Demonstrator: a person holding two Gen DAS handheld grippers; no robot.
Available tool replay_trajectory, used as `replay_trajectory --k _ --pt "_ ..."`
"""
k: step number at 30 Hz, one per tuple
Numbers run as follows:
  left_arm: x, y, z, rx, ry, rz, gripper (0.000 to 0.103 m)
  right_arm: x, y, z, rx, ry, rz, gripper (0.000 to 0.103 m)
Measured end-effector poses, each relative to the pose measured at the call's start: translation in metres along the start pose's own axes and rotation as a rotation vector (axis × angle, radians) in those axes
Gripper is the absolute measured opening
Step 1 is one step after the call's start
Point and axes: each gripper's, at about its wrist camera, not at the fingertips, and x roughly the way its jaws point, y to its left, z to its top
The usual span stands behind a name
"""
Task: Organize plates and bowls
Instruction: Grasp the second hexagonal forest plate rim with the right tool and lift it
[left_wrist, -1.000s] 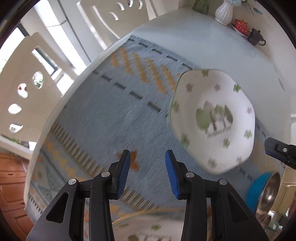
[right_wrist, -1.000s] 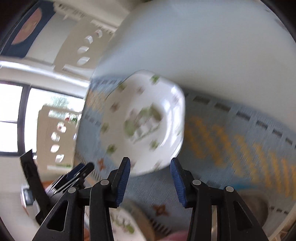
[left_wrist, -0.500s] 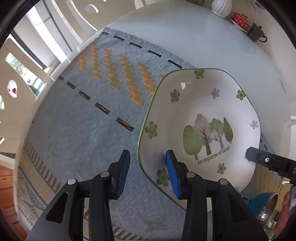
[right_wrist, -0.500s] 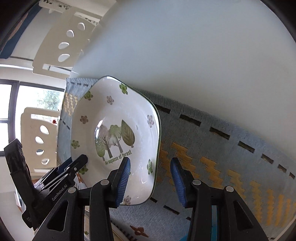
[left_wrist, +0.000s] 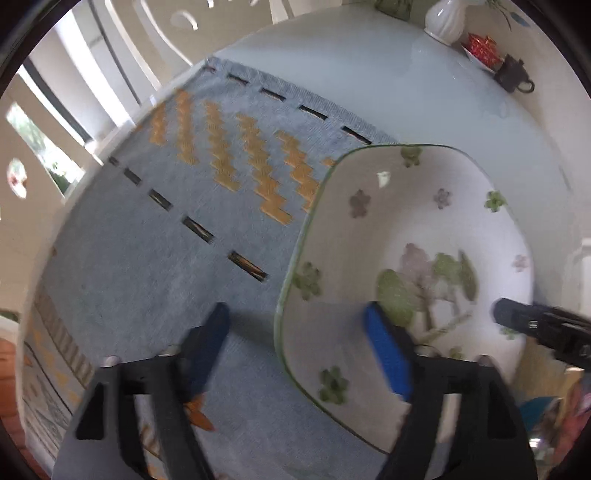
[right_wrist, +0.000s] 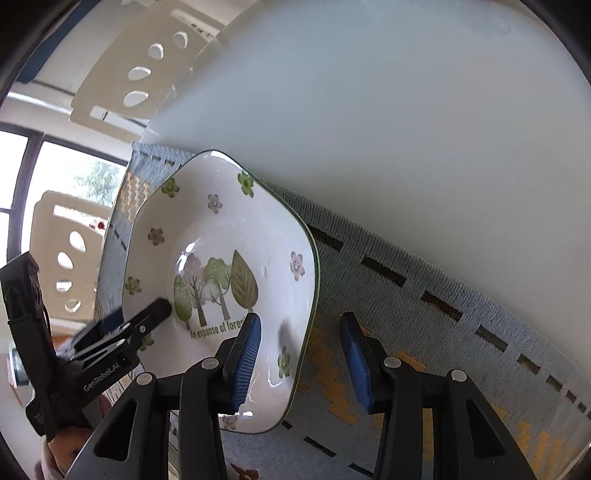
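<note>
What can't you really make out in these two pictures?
- Left wrist view: the hand-held gripper and plate are motion-blurred; the plate's lettering is unreadable.
- Left wrist view: small dark teapot too small for detail.
- Right wrist view: the plate's near rim sits behind a blue finger.

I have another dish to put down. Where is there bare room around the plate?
Free: the blue placemat between the tree-print plate and the table's window-side edge, and the bare white table beyond the mat's dashed border. Crowded: both plate rims, straddled by the opening left gripper and the right gripper, plus the far corner with vase and teapot.
</note>
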Motion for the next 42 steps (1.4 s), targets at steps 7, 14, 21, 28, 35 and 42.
replay_trajectory --k 7,14,21,28,35,42 --pt "0.002 0.005 -0.005 -0.029 -0.037 -0.02 0.089 0.006 0.009 0.002 -0.027 0.012 -0.051 0.043" --pt "0.0 0.007 -0.018 -0.029 -0.072 -0.015 0.091 0.018 0.044 -0.004 -0.206 0.007 -0.193 0.054" --pt "-0.004 0.006 -0.02 -0.031 -0.073 -0.013 0.091 0.021 0.047 -0.004 -0.206 -0.001 -0.202 0.059" --pt "-0.003 0.007 -0.019 -0.029 -0.074 -0.015 0.091 0.021 0.047 -0.008 -0.217 -0.014 -0.208 0.059" --pt "-0.003 0.007 -0.02 -0.029 -0.072 -0.015 0.091 0.02 0.046 -0.007 -0.225 -0.025 -0.203 0.059" --pt "-0.003 0.007 -0.019 -0.034 -0.07 -0.016 0.091 0.019 0.045 -0.008 -0.222 -0.028 -0.202 0.059"
